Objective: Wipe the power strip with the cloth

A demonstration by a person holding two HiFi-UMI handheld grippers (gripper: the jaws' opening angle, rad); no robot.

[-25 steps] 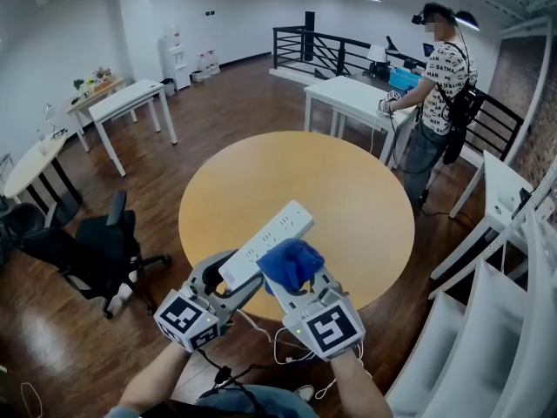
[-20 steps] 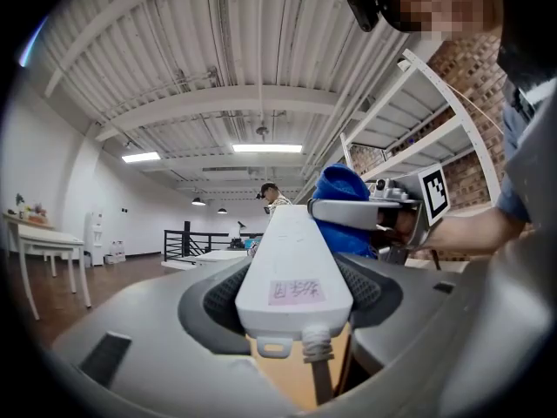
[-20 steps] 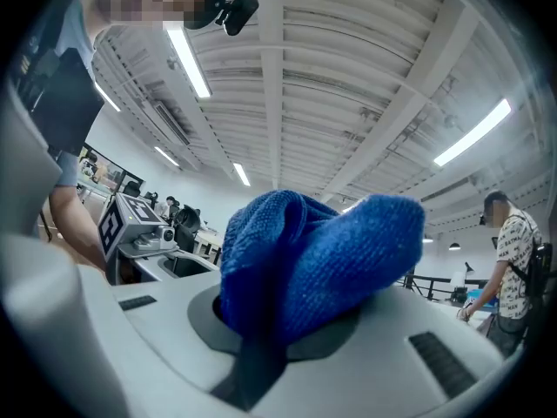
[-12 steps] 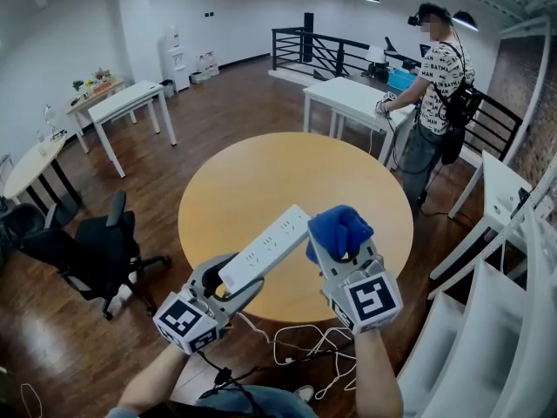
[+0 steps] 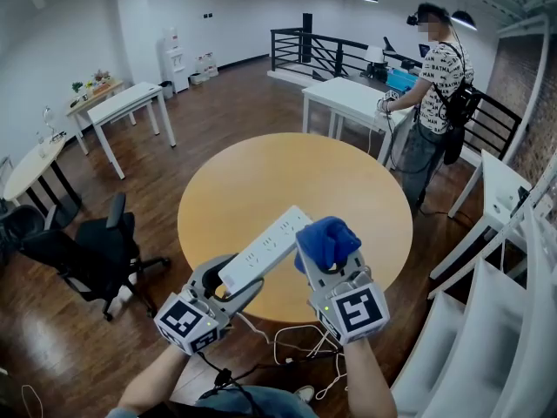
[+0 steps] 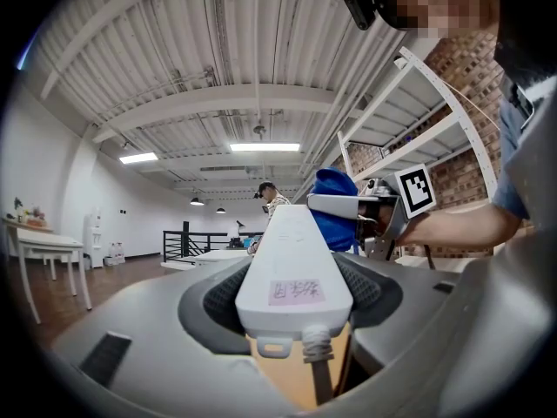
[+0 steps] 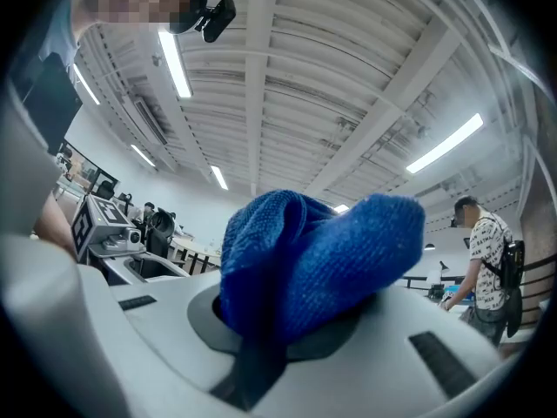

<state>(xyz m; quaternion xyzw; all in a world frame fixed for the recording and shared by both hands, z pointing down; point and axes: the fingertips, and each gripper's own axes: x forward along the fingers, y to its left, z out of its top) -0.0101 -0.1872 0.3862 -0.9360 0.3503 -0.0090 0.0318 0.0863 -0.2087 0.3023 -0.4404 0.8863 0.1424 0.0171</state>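
Your left arm: the forearm (image 5: 152, 380) comes up from the bottom edge of the head view, angled inward. It carries the left hand-held gripper (image 5: 235, 279) low over the near edge of the round wooden worktop (image 5: 287, 172), with the marker cube (image 5: 185, 320) turned toward you.
Your right arm: the forearm rises beside it, holding the right hand-held gripper (image 5: 324, 255) a little higher and pointing away from you, its cube facing up.
Left hand-held gripper: the jaws are pinched on the cord end of the long white plastic power strip (image 5: 266, 247).
Right hand-held gripper: the jaws are pressed on a bunched blue terry cloth (image 5: 328, 237), which bulges out past the tips.
Power strip: held in the air above the worktop's near edge, sockets up, slanting away toward the right.
Cloth: just beside the strip's far end, on its right; no view lets you tell whether they touch.
Around you: a black office chair (image 5: 97, 252) stands off the worktop's left edge, with white tables (image 5: 130, 101) and a black railing (image 5: 326, 49) further off. A person (image 5: 439, 72) in a patterned shirt stands at a white table beyond the far edge.
In the way: the strip's cord (image 6: 318, 373) drops from its near end between your arms, toward loose white cables (image 5: 305, 345) on the wooden floor (image 5: 218, 103) under the near edge.
Writing: a pale pink sticker (image 6: 293, 291) on the strip's cord end carries print too blurred to read. Each cube shows a black-and-white square marker.
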